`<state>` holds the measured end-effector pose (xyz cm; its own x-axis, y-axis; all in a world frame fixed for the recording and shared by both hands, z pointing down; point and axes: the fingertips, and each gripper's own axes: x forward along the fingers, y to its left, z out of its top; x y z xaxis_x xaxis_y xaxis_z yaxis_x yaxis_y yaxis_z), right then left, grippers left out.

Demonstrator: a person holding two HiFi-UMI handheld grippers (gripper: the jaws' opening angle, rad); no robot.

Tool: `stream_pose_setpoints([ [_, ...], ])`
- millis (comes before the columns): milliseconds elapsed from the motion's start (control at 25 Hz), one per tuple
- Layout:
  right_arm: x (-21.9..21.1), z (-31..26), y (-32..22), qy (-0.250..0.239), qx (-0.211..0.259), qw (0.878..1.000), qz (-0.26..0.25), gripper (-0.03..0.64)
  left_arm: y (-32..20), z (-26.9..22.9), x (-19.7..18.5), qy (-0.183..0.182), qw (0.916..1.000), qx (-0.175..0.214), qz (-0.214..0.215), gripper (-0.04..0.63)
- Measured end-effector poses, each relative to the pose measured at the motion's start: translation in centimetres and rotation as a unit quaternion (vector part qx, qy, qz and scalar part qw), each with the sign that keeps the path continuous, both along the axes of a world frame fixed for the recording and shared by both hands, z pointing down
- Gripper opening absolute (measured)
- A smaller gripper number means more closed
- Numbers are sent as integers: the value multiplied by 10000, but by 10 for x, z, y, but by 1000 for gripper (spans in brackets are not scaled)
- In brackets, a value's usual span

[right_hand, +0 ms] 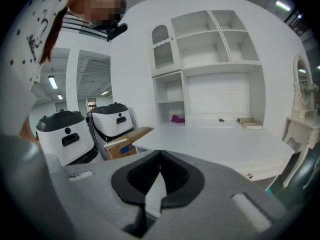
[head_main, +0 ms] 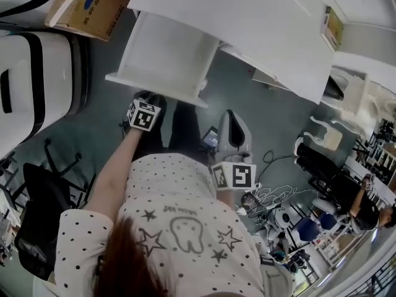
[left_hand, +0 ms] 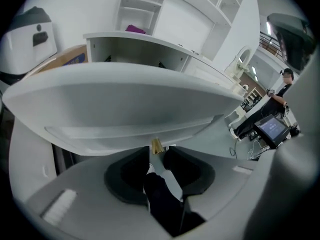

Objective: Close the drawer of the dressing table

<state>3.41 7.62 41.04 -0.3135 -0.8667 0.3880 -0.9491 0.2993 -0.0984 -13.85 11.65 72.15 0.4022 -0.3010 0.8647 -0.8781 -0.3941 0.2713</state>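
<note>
Head view looks steeply down on the white dressing table (head_main: pixel 247 23), whose broad top lies mostly bare above a grey-green floor (head_main: pixel 260 104). The drawer (head_main: pixel 164 54) stands pulled well out from under the table's left end, towards the person, its white inside open to view.

The left gripper (head_main: pixel 150 101) is right at the drawer's front edge. In the left gripper view that front fills the upper picture, and a small gold knob (left_hand: pixel 157 145) sits at the jaw tips. The jaws stand apart with the knob in the gap between them; whether either pad touches it is hard to say. The right gripper (head_main: pixel 232 125) hangs out in front of the table, to the right of the drawer, its jaw tips together with nothing between them.

Left of the table lies a cardboard box (head_main: pixel 93 5), and beyond it stand white machines (head_main: pixel 31 73) with black trim. Cables (head_main: pixel 272 197) trail on the floor out from the table's right end, with another person (head_main: pixel 365 206) farther off that way. White shelves (right_hand: pixel 215 39) rise from the back of the table. A purple thing (right_hand: pixel 177 118) and a book (right_hand: pixel 249 122) lie on the top below them.
</note>
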Motion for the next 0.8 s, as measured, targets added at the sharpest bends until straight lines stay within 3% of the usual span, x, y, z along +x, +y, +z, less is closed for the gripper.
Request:
stream_pose_setpoints([
  [800,1,-2,13,31,-31,9997,239,-3,-8,24,2,52,9979,-385,-525,77],
])
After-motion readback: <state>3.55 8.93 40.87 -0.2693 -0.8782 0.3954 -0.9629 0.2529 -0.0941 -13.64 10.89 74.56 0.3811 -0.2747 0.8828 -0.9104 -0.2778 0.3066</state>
